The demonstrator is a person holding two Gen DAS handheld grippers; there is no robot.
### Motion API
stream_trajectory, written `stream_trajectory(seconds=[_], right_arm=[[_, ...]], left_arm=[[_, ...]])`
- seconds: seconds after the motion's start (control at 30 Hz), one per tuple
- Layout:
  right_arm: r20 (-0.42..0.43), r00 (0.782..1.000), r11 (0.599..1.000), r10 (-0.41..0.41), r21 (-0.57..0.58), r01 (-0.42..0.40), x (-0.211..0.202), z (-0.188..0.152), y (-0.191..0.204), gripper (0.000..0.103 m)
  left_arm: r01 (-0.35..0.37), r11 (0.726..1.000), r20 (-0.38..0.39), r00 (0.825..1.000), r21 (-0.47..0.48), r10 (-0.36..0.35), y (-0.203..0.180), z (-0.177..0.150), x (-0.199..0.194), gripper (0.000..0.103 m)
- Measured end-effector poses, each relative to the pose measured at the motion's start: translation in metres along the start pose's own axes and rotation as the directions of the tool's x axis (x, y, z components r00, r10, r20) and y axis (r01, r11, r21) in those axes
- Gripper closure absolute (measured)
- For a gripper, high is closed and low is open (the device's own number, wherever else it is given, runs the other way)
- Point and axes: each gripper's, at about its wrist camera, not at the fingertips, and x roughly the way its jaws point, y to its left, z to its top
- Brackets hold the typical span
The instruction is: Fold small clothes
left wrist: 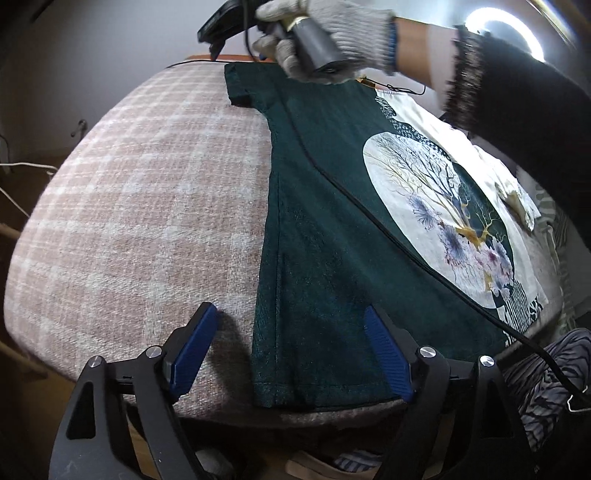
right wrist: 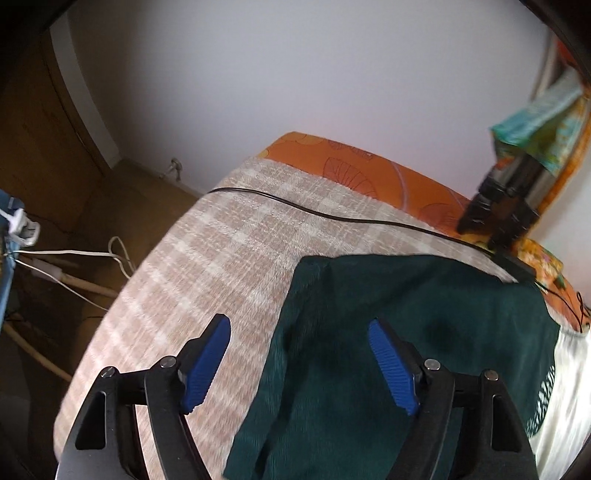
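Observation:
A dark green T-shirt with a round white tree print lies flat on a pink plaid blanket. My left gripper stands open astride the shirt's near left hem corner. One blue pad is over the blanket and the other is over the fabric, with nothing pinched. A gloved hand holds the right tool above the shirt's far end. In the right wrist view, my right gripper is open above the shirt's sleeve edge, without touching it.
A thin black cable runs across the shirt and the blanket. A white garment lies beyond the shirt, and striped cloth sits at the near right. An orange sheet and a black stand are at the far edge. White cords trail on the floor to the left.

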Motion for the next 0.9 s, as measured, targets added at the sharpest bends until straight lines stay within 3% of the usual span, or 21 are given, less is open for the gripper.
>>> stream_trajectory(seconds=[0.27,0.33,0.43,0.5,0.53,0.6,0.7,0.9], right_arm=[[-0.1,0.987,0.984,-0.129,-0.135,0.115,0.04,0.003,0.018,0.024],[-0.082,0.988,0.983,-0.129,-0.14,0.117,0.039,0.003,0.017,0.024],[-0.087,0.991,0.988,-0.105,-0.126,0.094,0.037,0.001,0.012,0.028],[-0.096,0.993,0.992,-0.063,-0.111,0.052,0.038,0.004,0.009,0.043],[-0.097,0.994,0.994,-0.044,-0.108,0.034,0.037,0.004,0.007,0.048],[-0.091,0.994,0.991,-0.053,-0.124,0.041,0.034,0.005,0.007,0.072],[-0.089,0.992,0.988,-0.087,-0.133,0.074,0.028,0.003,0.004,0.097],[-0.025,0.996,0.992,-0.088,-0.094,0.085,-0.009,0.002,-0.027,0.102]], left_arm=[[-0.005,1.0,0.019,1.0,-0.01,0.005,-0.003,-0.002,-0.001,0.025],[-0.028,1.0,0.031,0.999,-0.003,0.028,-0.003,-0.004,-0.002,0.031],[-0.043,0.999,0.043,0.998,-0.023,0.044,0.0,-0.003,-0.004,0.05],[0.0,0.999,0.044,0.999,-0.052,0.002,0.006,-0.001,-0.004,0.082],[0.033,0.997,0.037,0.999,-0.074,-0.03,0.009,0.0,-0.002,0.086],[0.088,0.99,0.035,0.996,-0.107,-0.085,0.015,0.001,0.0,0.093],[0.13,0.984,0.04,0.991,-0.122,-0.126,0.017,-0.001,0.001,0.098],[0.168,0.978,0.058,0.985,-0.123,-0.162,0.01,-0.004,-0.006,0.099]])
